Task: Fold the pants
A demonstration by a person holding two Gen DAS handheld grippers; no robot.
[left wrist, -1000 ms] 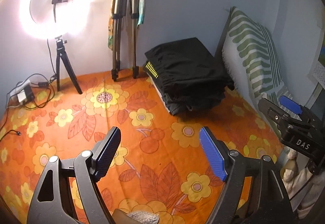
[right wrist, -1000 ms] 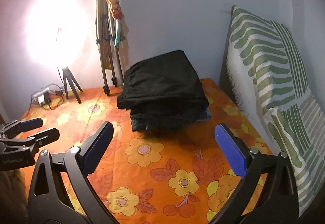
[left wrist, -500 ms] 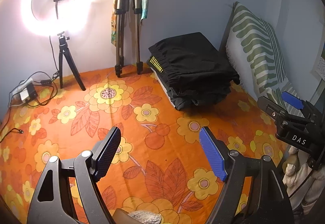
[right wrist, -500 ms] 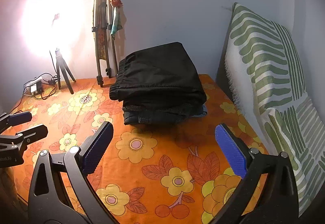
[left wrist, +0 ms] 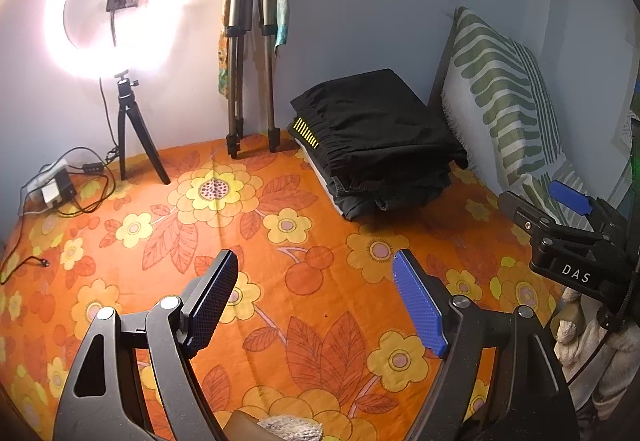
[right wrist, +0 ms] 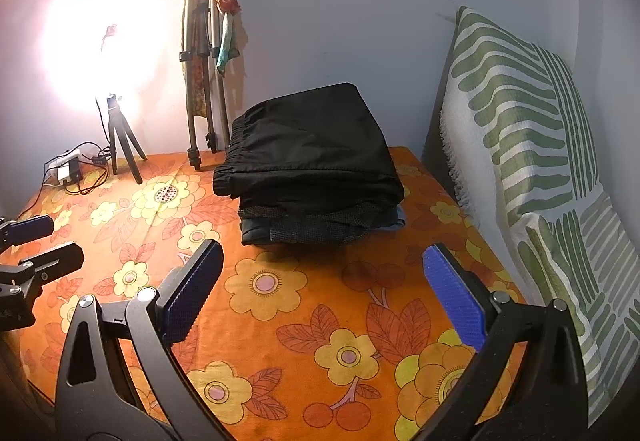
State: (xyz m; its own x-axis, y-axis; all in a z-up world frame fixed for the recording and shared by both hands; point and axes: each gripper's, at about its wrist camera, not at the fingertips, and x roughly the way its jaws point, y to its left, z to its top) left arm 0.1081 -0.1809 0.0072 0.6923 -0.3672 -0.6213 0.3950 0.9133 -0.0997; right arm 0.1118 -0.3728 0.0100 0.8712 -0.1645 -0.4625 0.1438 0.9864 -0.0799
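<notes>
A stack of folded black fabric pants [left wrist: 376, 145] sits on the orange flower-print cloth [left wrist: 304, 281] that covers the surface, at about one o'clock from the left tongs [left wrist: 316, 305] and at twelve o'clock from the right tongs [right wrist: 324, 297]. In the right wrist view the stack [right wrist: 308, 157] shows several folded layers, the top one a smooth black pair with a gathered elastic waistband turned toward nine o'clock; a sliver of blue fabric peeks out at the stack's lower right corner. In the left wrist view a short yellow striped mark shows on the waistband edge.

The left tongs hang above the cloth with their blue pads spread wide, holding nothing. The right tongs are likewise spread wide and hold nothing, well apart from the stack. Each tool shows in the other's view: the right one at three o'clock in the left wrist view, the left one at nine o'clock in the right wrist view.

A green-and-white striped cushion [right wrist: 520, 145] leans against the wall at two o'clock, just beside the stack. A lit ring light on a small black tripod [left wrist: 120, 9] stands at ten o'clock, with a tangle of black cables and a power adapter [left wrist: 56, 189] near its feet. A folded metal tripod with a knotted scarf [left wrist: 248, 41] leans in the corner at twelve o'clock.
</notes>
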